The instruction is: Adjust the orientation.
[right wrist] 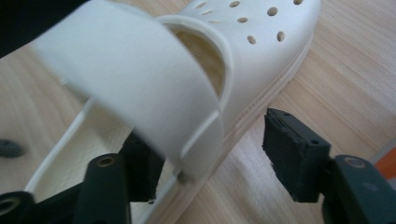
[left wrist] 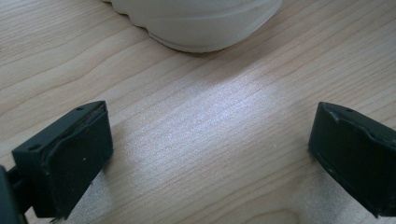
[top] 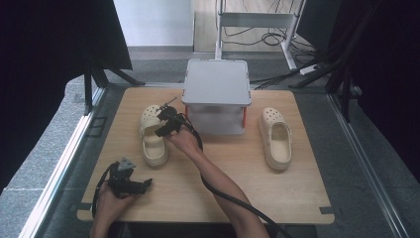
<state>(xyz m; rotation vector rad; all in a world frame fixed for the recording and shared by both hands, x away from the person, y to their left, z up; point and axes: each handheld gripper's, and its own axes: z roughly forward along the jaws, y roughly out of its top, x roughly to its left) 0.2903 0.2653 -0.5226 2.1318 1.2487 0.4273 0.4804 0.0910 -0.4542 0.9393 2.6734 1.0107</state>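
A wooden table (top: pixel 208 183) seen from above, with two cream-coloured clogs on it and a grey lidded box (top: pixel 217 94) standing at the far middle. The left clog (top: pixel 153 134) lies left of the box, its toe pointing away from the person; the right clog (top: pixel 276 138) lies well apart on the other side of the box. The right gripper (top: pixel 166 119), held in a hand that reaches across the table, sits at the left clog's side near its strap. In the right gripper view, its jaws stand part open around the clog's side wall: one jaw is inside the shoe under the strap, the other outside just beside the sole, not yet pressing on it. The left gripper (top: pixel 130 182) rests low over the near left of the table, close to the clog's heel, its jaws wide apart with only bare wood between them.
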